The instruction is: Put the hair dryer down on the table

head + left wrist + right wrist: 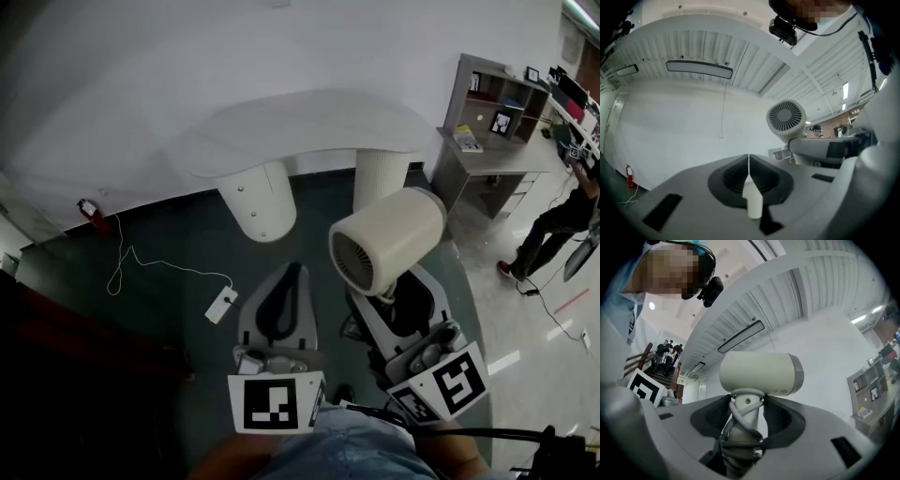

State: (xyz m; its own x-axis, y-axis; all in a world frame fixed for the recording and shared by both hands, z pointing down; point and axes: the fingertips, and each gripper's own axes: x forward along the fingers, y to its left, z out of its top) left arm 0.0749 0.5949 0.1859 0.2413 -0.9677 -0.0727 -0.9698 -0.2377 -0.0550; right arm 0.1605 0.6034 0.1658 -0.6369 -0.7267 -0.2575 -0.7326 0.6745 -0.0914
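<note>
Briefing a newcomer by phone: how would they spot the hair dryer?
Find the white table with two round legs. Nearer than it, the right gripper clamps the hair dryer by its cord-wrapped handle. It is the only cream barrel with a round grille; the left gripper holds nothing.

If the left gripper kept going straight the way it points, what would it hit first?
Probably the white wall; nothing nearer stands ahead of the left gripper in its own view. Whether it clears the table is unclear.
</note>
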